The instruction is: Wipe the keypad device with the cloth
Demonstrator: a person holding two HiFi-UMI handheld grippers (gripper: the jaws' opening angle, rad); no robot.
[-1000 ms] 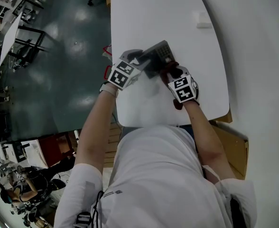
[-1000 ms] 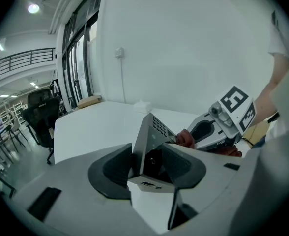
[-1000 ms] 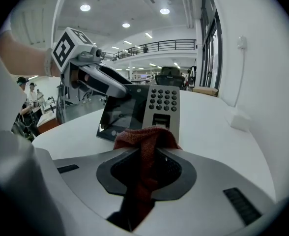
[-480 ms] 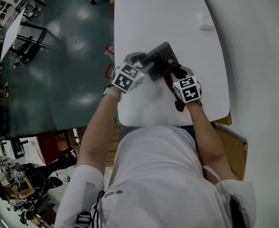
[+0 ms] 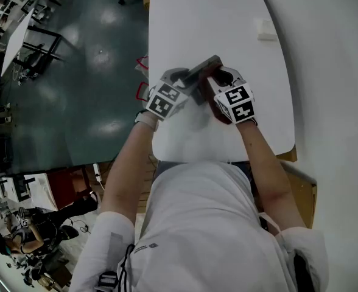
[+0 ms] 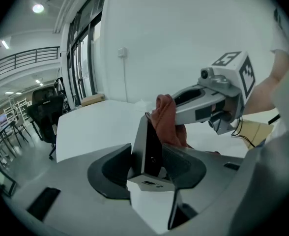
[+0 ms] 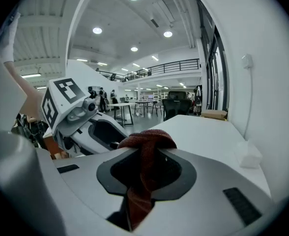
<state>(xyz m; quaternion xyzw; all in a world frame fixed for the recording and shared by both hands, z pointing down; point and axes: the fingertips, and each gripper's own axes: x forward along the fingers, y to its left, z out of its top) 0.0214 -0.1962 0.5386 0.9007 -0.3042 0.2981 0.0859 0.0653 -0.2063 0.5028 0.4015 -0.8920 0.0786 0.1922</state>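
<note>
So I've got one dark grey slab-shaped keypad device (image 6: 145,149) clamped on edge in my left gripper (image 5: 188,83), over the 6 o'clock end of the one white table (image 5: 197,17). My right gripper (image 7: 145,173) is pinched tight on one dark red terry cloth (image 7: 147,140), bunched right up against the device's 3 o'clock side. One small white block (image 5: 265,28) sits well apart at 1 o'clock.

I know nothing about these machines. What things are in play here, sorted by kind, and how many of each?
2 claws: left claw, right claw
1 keypad device
1 red cloth
1 small white block
Total: 5
</note>
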